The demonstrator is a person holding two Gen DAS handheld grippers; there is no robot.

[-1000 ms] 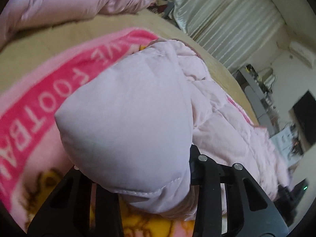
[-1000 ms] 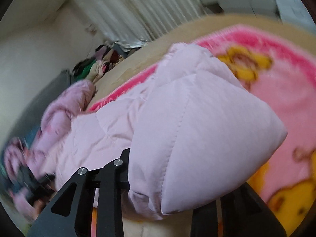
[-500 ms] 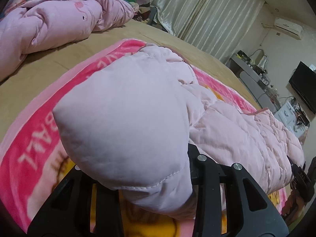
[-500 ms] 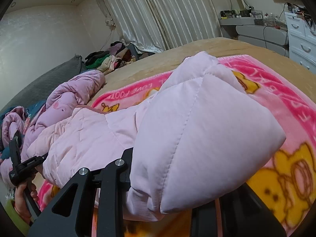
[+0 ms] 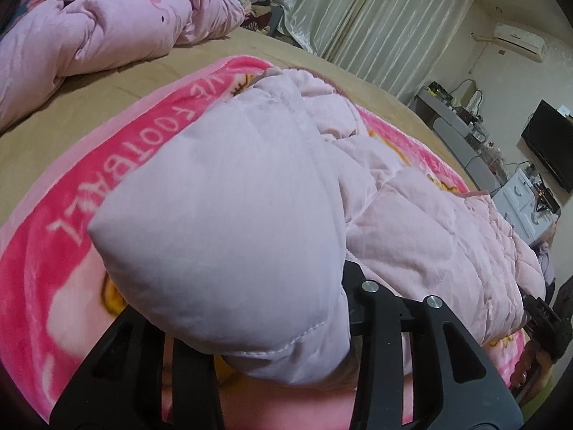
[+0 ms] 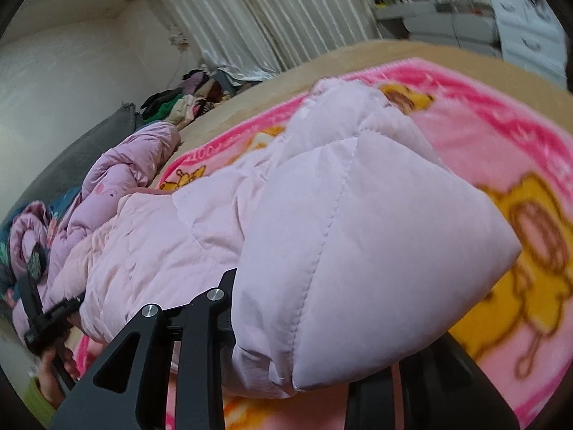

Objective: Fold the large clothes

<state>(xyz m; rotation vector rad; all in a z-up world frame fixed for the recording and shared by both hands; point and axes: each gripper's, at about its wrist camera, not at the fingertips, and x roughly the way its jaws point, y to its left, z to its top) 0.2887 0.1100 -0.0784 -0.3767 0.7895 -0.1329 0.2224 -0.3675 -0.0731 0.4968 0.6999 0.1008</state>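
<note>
Both grippers are swinging back over the blanket (image 5: 107, 165), left gripper (image 5: 272, 351) and right gripper (image 6: 315, 358) each pinching the puffy jacket (image 5: 412, 222) (mid-fold, seemingly); next, it's calling for laying the lifted end down flat.

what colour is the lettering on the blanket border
White, on the hot-pink border of the blanket; clearest in the left wrist view.
</note>
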